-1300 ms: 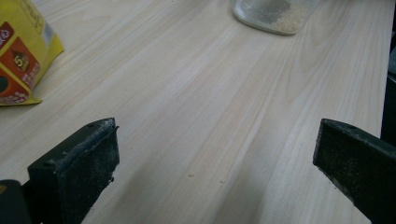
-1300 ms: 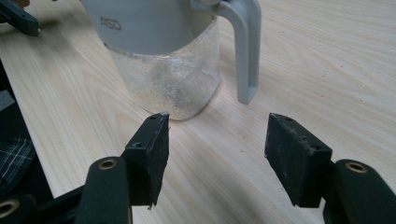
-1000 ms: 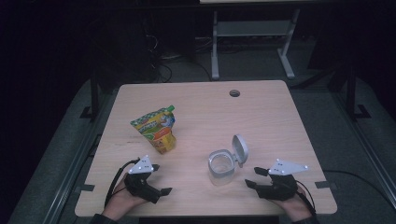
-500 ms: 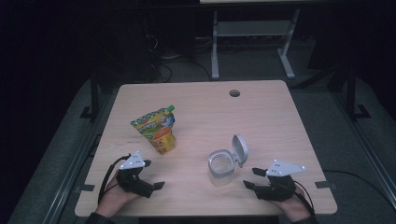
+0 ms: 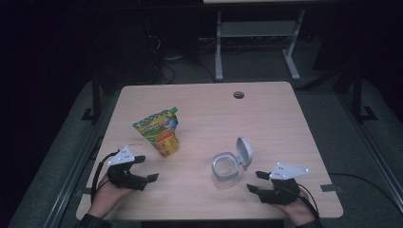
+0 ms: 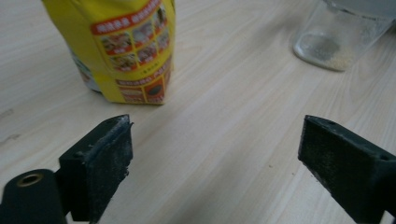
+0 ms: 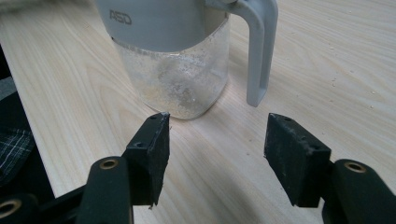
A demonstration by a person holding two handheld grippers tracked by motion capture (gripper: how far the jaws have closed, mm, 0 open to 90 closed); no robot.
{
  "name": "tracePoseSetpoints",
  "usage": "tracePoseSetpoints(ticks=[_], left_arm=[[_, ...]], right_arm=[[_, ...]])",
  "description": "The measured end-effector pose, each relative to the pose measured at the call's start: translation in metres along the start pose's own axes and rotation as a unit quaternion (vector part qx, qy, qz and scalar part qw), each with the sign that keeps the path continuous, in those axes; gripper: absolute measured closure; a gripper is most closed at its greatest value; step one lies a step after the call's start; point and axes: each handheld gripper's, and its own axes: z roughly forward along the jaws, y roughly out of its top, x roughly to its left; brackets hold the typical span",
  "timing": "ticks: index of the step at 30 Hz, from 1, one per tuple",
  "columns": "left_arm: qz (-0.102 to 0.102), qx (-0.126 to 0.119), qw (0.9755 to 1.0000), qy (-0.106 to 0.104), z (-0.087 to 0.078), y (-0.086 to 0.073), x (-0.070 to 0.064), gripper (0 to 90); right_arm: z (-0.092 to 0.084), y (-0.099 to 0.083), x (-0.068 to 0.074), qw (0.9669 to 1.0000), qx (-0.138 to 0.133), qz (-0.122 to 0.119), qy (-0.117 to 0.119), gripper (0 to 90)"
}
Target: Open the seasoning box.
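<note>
A yellow printed pouch [image 5: 159,130] stands upright on the left half of the wooden table [image 5: 266,123]. A clear jar [image 5: 225,170] with a grey collar and a raised flip lid [image 5: 244,152] stands right of the middle, a few grains in its bottom. My left gripper [image 5: 146,167] rests near the front left, open, its jaws having just been closing a little with nothing between them. In the left gripper view the pouch [image 6: 126,46] is ahead, clear of the left gripper [image 6: 215,154]. My right gripper [image 5: 254,181] is open beside the jar. It [image 7: 217,144] points at the jar [image 7: 173,70] and its handle [image 7: 259,51] without touching.
A round cable hole [image 5: 238,94] lies near the table's far edge. Beyond the table a white metal frame [image 5: 256,33] and cables stand on the dark floor. Both hands sit close to the table's front edge [image 5: 209,219].
My left gripper has shifted to the left, away from the middle of the table. The right gripper, pouch and jar have stayed put.
</note>
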Motion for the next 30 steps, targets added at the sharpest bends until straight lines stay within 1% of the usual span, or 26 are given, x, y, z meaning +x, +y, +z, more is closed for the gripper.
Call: tracePoseSetpoints(ticks=[2, 4, 6, 9, 12, 14, 15, 17, 21, 22, 28, 30], left_arm=[[-0.002, -0.004, 1.0000, 0.002, -0.001, 0.002, 0.002, 10.2], [-0.001, -0.007, 1.0000, 0.002, -0.002, 0.003, 0.004, 12.6], [-0.003, -0.011, 0.9999, 0.006, -0.002, 0.004, 0.007, 13.5], [-0.004, -0.017, 0.9997, 0.017, -0.003, 0.007, 0.012, 13.9], [-0.007, -0.029, 0.9993, 0.022, -0.005, 0.010, 0.018, 15.1], [-0.010, -0.032, 0.9991, 0.025, -0.006, 0.012, 0.023, 15.5], [-0.008, -0.035, 0.9990, 0.024, -0.007, 0.014, 0.025, 16.4], [-0.003, -0.036, 0.9989, 0.030, -0.009, 0.019, 0.029, 16.4], [0.003, -0.052, 0.9982, 0.030, -0.013, 0.028, 0.036, 16.6], [0.002, -0.058, 0.9978, 0.030, -0.014, 0.030, 0.038, 16.5], [0.012, -0.071, 0.9971, 0.024, -0.015, 0.040, 0.048, 16.5], [0.008, -0.074, 0.9970, 0.023, -0.014, 0.041, 0.050, 16.6]], right_arm=[[0.000, 0.000, 0.000, 1.0000, 0.000, 0.000, 0.000, 40.1], [0.000, 0.000, 0.000, 1.0000, 0.000, 0.001, 0.000, 40.1], [0.000, 0.000, 0.000, 1.0000, -0.001, -0.001, 0.000, 40.1], [0.000, 0.000, 0.000, 1.0000, -0.001, -0.001, 0.000, 40.2], [0.000, 0.000, 0.000, 1.0000, -0.001, -0.001, 0.000, 40.3], [0.000, 0.000, 0.000, 1.0000, 0.000, 0.000, 0.000, 40.3], [0.000, 0.000, 0.000, 1.0000, 0.000, 0.000, -0.001, 40.3], [0.001, 0.000, 0.000, 1.0000, -0.001, 0.000, -0.001, 40.3], [0.001, 0.000, 0.000, 1.0000, -0.001, 0.000, -0.001, 40.3], [0.001, 0.000, 0.000, 1.0000, 0.000, 0.002, -0.001, 40.3], [0.001, 0.000, -0.001, 1.0000, 0.002, 0.002, -0.001, 40.4], [0.001, 0.000, -0.001, 1.0000, 0.002, 0.002, -0.001, 40.4]])
